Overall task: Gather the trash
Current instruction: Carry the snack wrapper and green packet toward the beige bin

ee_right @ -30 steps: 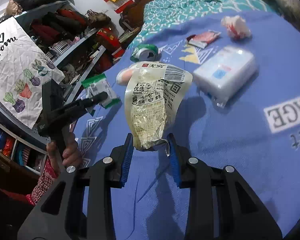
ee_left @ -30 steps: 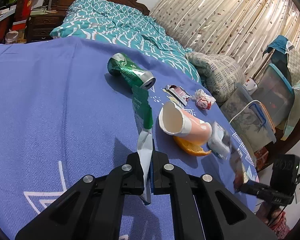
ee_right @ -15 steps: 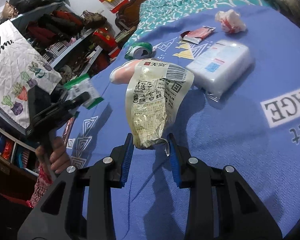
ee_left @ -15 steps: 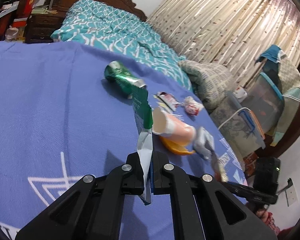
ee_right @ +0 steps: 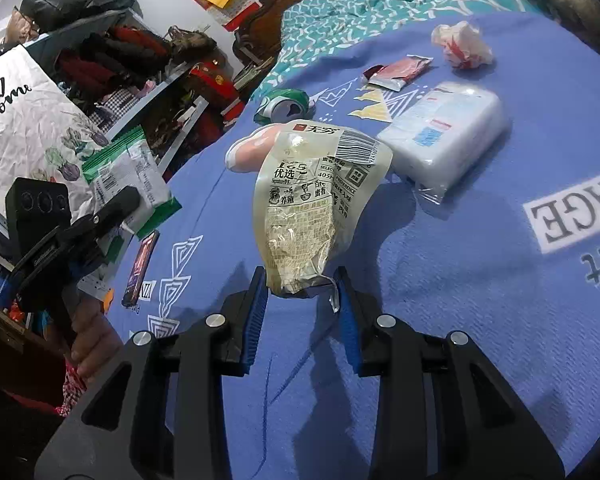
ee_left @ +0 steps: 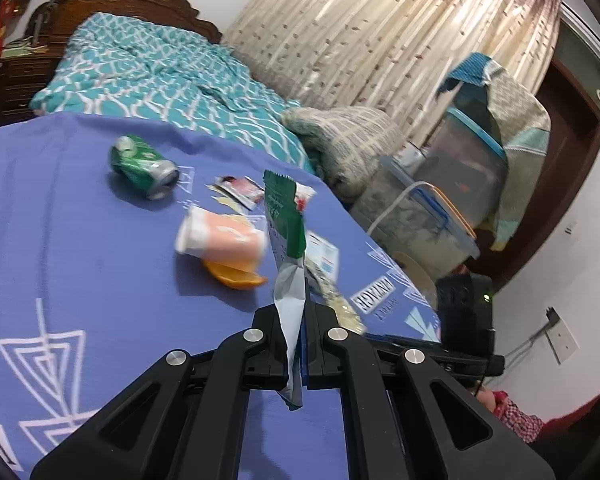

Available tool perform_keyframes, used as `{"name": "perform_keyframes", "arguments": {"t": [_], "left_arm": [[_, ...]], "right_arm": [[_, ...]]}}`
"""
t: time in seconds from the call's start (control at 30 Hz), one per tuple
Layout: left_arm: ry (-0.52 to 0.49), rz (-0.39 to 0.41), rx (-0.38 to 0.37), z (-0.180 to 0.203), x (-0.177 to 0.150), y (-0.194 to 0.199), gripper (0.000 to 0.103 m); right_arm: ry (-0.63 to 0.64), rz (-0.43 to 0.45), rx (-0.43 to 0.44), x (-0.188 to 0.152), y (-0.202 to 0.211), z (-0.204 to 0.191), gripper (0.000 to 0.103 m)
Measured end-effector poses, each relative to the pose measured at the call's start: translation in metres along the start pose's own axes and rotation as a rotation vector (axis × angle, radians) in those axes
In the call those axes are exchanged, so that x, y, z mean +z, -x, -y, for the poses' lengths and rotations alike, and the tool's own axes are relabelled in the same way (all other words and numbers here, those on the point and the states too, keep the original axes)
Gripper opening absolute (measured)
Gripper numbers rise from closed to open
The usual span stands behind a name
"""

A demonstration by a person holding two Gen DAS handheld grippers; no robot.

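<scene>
My left gripper [ee_left: 298, 312] is shut on the bottom edge of a green-and-white snack wrapper [ee_left: 286, 240], which stands upright above the blue tablecloth [ee_left: 80, 248]. The right wrist view shows the same wrapper [ee_right: 130, 172] off the cloth's left edge. My right gripper [ee_right: 302, 284] is shut on a yellowish clear food packet [ee_right: 312, 208], held up over the cloth. On the cloth lie a green can [ee_left: 142, 166], a pink paper cup [ee_left: 220, 238], an orange peel [ee_left: 236, 276], a red sachet [ee_right: 400, 72] and a crumpled tissue [ee_right: 462, 44].
A wrapped tissue pack [ee_right: 448, 132] lies right of the packet, and a phone [ee_right: 140, 264] lies near the cloth's left edge. A bed with a teal quilt [ee_left: 160, 76] is behind the table. Plastic storage bins [ee_left: 432, 216] stand to the right, cluttered shelves [ee_right: 112, 60] to the left.
My left gripper has risen and swung with the wrapper, so the can and cup sit farther off and more to the left. The right gripper and its packet have not moved.
</scene>
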State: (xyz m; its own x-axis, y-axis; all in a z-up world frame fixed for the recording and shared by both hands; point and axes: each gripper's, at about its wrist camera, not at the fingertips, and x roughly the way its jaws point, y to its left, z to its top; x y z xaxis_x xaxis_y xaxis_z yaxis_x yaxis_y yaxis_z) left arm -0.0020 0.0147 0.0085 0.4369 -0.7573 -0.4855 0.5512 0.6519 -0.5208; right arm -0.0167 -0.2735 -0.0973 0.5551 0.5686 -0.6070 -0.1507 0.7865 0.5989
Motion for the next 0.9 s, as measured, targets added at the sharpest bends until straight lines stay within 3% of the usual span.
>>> {"name": "perform_keyframes", "arguments": {"t": [0.53, 0.9], "left_arm": [[-0.029, -0.108, -0.023, 0.016, -0.011, -0.043, 0.003], [-0.115, -0.228, -0.074, 0.061, 0.002, -0.104, 0.003]], "right_arm": [[-0.017, 0.026, 0.000, -0.004, 0.013, 0.007, 0.036], [-0.112, 0.146, 0.006, -0.011, 0.063, 0.051, 0.036]]}}
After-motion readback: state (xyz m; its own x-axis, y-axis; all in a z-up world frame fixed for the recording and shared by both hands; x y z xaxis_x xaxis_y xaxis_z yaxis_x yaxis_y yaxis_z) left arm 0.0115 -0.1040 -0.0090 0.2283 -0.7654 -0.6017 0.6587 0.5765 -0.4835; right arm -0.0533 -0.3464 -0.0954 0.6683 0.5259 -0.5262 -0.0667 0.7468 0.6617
